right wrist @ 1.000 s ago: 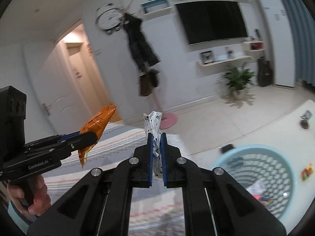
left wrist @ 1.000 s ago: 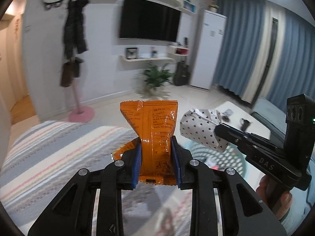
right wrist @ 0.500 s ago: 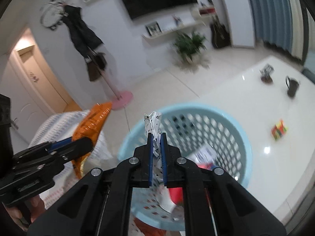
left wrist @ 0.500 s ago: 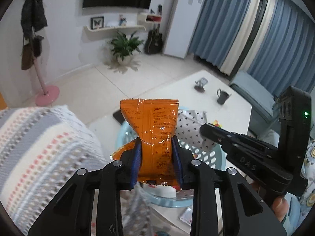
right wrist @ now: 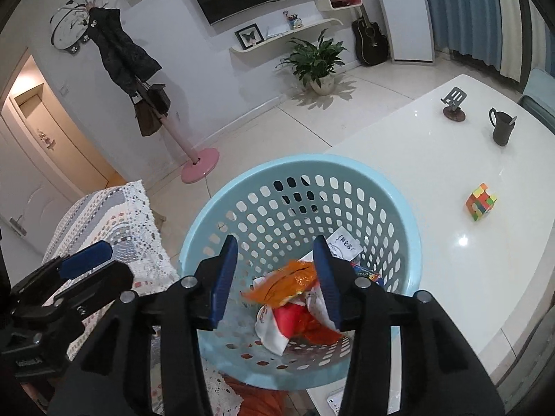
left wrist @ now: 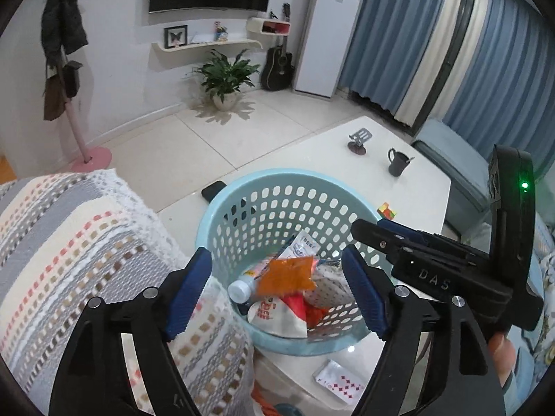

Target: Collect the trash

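A light blue perforated basket (left wrist: 242,208) (right wrist: 399,201) stands on the white table near its corner. The orange snack bag (left wrist: 288,274) (right wrist: 284,284) lies inside it on top of other trash. The white dotted paper (left wrist: 327,286) lies beside the bag in the left wrist view. My left gripper (left wrist: 277,291) is open and empty above the basket. My right gripper (right wrist: 277,277) is open and empty above the basket too. The right gripper also shows in the left wrist view (left wrist: 433,263).
On the white table (right wrist: 433,159) are a dark mug (right wrist: 501,126), a colour cube (right wrist: 480,201), a phone stand (right wrist: 454,104) and a playing card (left wrist: 338,381). A striped blanket (left wrist: 69,242) lies left of the basket. A black phone (left wrist: 213,190) lies behind it.
Both grippers opened over the basket. The orange bag and the dotted paper dropped into it. Both views tilted further down towards the basket.
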